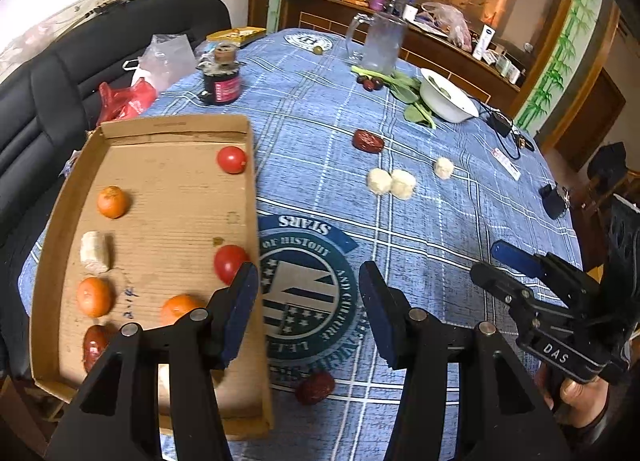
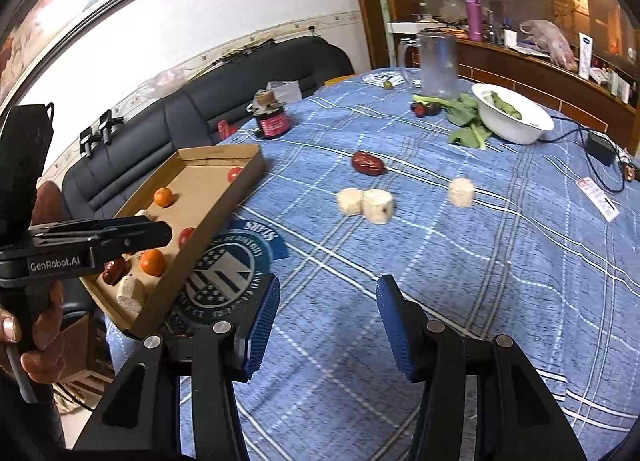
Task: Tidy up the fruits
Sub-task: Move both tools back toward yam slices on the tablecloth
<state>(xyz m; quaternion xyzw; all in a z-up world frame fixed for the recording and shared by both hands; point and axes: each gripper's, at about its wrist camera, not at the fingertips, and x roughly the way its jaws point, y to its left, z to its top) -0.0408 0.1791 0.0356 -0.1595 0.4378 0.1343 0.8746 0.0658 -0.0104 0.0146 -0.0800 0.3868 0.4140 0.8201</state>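
Observation:
A cardboard tray (image 1: 172,129) (image 2: 224,191) lies at the table's left and holds two red tomatoes (image 1: 231,159), three oranges (image 1: 113,202), a red date (image 1: 95,344) and white banana pieces (image 1: 95,251). On the blue cloth lie a red date (image 1: 367,140) (image 2: 367,163), three white banana pieces (image 1: 391,182) (image 2: 364,202) and another date (image 1: 315,387) near the front. My left gripper (image 1: 308,311) is open and empty over the tray's right wall. My right gripper (image 2: 328,327) is open and empty above the cloth; it also shows in the left wrist view (image 1: 504,265).
A white bowl (image 1: 448,95) (image 2: 514,117) with greens, loose leaves (image 1: 412,97), a glass mug (image 1: 378,43) (image 2: 434,63) and a dark jar (image 1: 221,79) (image 2: 272,117) stand farther back. A cable and charger (image 2: 598,147) lie at the right. A black sofa (image 1: 60,73) borders the left.

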